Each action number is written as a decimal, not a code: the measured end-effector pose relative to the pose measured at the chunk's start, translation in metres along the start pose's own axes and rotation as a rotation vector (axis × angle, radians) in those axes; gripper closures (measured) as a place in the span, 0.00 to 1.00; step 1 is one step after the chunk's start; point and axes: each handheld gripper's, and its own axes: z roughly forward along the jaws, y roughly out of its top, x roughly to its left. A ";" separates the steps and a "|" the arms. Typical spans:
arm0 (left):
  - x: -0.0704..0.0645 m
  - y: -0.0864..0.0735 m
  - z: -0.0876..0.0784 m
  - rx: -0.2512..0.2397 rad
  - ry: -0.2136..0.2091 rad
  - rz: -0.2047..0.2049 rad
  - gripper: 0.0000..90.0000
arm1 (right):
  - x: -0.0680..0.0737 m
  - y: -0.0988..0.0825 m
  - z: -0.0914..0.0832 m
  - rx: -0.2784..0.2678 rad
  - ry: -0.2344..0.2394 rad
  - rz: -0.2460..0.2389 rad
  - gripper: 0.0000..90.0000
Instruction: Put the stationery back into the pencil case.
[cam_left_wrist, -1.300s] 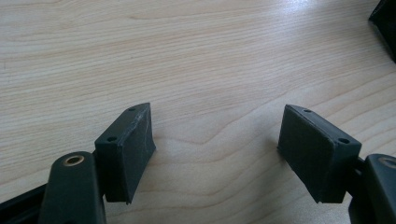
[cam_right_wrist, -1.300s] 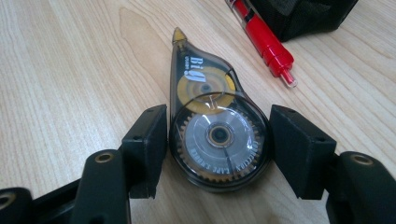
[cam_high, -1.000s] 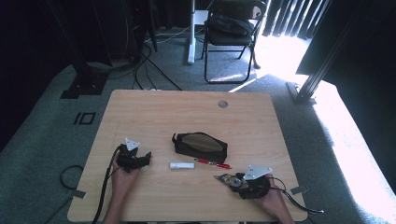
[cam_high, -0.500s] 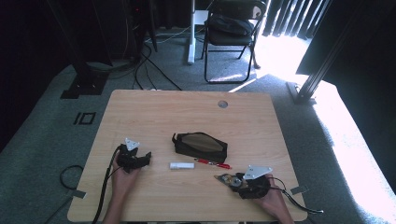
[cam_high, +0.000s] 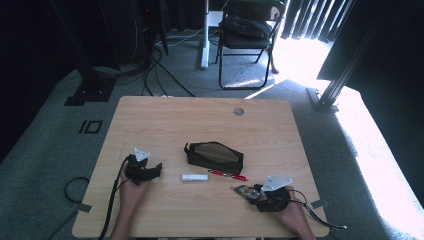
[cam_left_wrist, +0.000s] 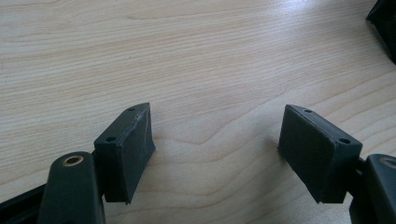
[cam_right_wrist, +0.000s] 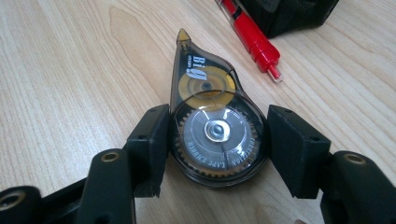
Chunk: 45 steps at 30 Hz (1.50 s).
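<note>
Where high view blurs it, right gripper (cam_right_wrist: 217, 140) fingers pinch correction tape (cam_right_wrist: 212, 126); left gripper (cam_left_wrist: 217, 144) fingers spread.

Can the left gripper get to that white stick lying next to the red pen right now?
Probably yes: the left gripper is open and holds nothing, and bare table lies between it and the white stick.

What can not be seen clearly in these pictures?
- Pencil case contents: high view, its closed top covers them.
- Red pen far end: right gripper view, top edge cuts it.
- Small white object: high view, too small to identify.
- Correction tape underside: right gripper view, faces table.
</note>
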 end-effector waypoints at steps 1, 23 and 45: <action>0.000 0.000 0.000 0.000 0.000 0.000 0.29 | 0.000 0.000 -0.001 -0.002 -0.001 -0.001 0.46; 0.000 0.000 0.000 0.000 0.000 0.000 0.29 | -0.005 0.006 -0.016 -0.059 -0.007 0.015 0.46; 0.000 0.000 0.000 0.000 0.000 0.000 0.29 | -0.005 0.019 -0.029 -0.096 -0.007 -0.012 0.46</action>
